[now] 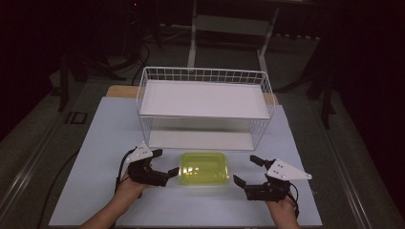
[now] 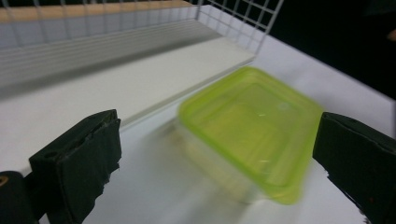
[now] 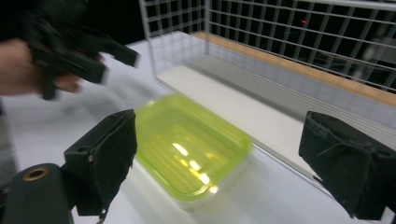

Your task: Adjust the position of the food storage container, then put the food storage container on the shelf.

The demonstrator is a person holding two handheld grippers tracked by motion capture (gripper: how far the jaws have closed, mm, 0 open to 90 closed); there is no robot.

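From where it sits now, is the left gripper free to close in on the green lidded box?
Probably yes. The left gripper is open beside the green box, with bare table between them; the wire rack stands behind.

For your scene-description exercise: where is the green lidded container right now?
In the high view, the green lidded container sits on the white table, just in front of the white wire shelf rack, between the open left gripper and right gripper.
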